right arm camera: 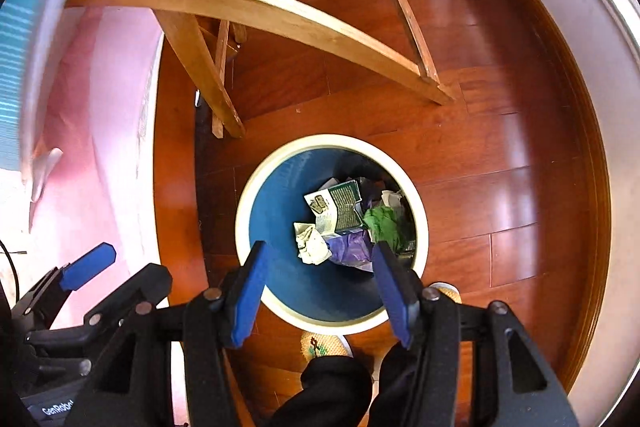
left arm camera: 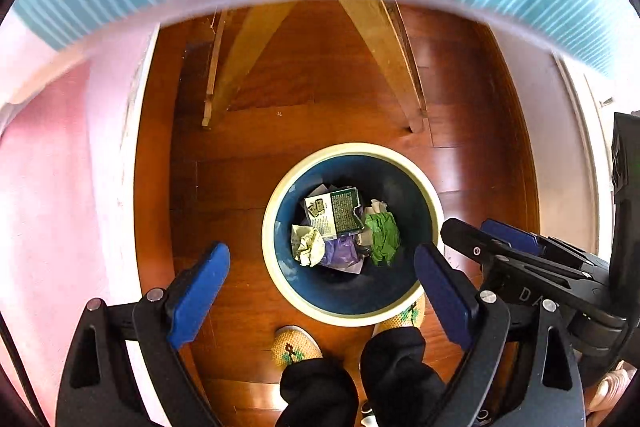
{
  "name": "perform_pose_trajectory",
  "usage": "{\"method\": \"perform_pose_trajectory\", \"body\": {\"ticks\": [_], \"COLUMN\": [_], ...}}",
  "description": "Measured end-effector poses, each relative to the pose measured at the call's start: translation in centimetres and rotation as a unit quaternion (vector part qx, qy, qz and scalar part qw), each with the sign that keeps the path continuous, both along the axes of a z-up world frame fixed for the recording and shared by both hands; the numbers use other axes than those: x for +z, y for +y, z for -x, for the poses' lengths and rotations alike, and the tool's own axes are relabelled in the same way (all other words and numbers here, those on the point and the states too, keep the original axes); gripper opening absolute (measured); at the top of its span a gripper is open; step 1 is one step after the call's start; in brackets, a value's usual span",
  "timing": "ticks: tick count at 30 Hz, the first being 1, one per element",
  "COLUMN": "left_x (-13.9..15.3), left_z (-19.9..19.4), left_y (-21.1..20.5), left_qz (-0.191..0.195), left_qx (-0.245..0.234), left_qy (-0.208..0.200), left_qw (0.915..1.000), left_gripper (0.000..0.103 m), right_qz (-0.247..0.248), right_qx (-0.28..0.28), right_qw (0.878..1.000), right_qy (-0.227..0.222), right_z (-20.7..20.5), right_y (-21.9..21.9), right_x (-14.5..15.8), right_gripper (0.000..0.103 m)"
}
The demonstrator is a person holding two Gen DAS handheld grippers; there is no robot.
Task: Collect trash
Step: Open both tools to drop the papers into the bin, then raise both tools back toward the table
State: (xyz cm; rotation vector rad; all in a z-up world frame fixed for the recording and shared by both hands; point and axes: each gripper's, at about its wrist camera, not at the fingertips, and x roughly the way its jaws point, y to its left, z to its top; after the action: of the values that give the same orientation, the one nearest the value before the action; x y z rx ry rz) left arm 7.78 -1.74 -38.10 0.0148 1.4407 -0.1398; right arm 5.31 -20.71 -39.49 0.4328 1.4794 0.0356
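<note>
Two grippers are seen above one round bin (left arm camera: 276, 279), which stands on the wooden floor (left arm camera: 472, 155). The left gripper (left arm camera: 322, 273) is spread wide with nothing between its blue pads; the right gripper (right arm camera: 320, 269) is also parted and empty. Inside the bin, from left to right, one crumpled pale paper (left arm camera: 308, 247), one green-and-white carton (left arm camera: 334, 213), one purple wrapper (left arm camera: 340, 253) and one green wad (left arm camera: 384, 237) are counted. Two slippers (left arm camera: 294, 345) are seen just beside the bin.

Right hand-held gripper (right arm camera: 318, 291) spread empty above blue bin (right arm camera: 276, 227), green carton (right arm camera: 340, 211) and crumpled paper (right arm camera: 312, 247) inside
</note>
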Motion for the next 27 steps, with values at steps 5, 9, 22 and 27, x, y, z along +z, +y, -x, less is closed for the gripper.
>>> {"method": "perform_pose_trajectory", "body": {"ticks": [5, 9, 22, 27], "left_x": [2.8, 6.1, 16.1, 19.5], "left_z": [0.0, 0.4, 2.1, 3.3], "left_y": [0.5, 0.9, 4.6, 6.3], "left_qz": [0.005, 0.009, 0.015, 0.013], "left_qx": [-0.003, -0.009, -0.021, -0.021], "left_qy": [-0.005, -0.013, -0.029, -0.024], "left_qw": [1.0, 0.9998, 0.9993, 0.9994], "left_gripper": [0.093, 0.093, 0.093, 0.093], "right_qz": [0.001, 0.005, -0.004, -0.001], "right_qx": [-0.007, -0.01, -0.033, -0.039], "right_qw": [1.0, 1.0, 0.999, 0.999], "right_qy": [-0.001, -0.005, -0.01, -0.006], "right_z": [-0.1, 0.0, 2.0, 3.4], "right_y": [0.4, 1.0, 3.2, 3.8], "right_x": [2.9, 5.8, 14.5, 17.8], "right_gripper": [0.054, 0.054, 0.054, 0.054]}}
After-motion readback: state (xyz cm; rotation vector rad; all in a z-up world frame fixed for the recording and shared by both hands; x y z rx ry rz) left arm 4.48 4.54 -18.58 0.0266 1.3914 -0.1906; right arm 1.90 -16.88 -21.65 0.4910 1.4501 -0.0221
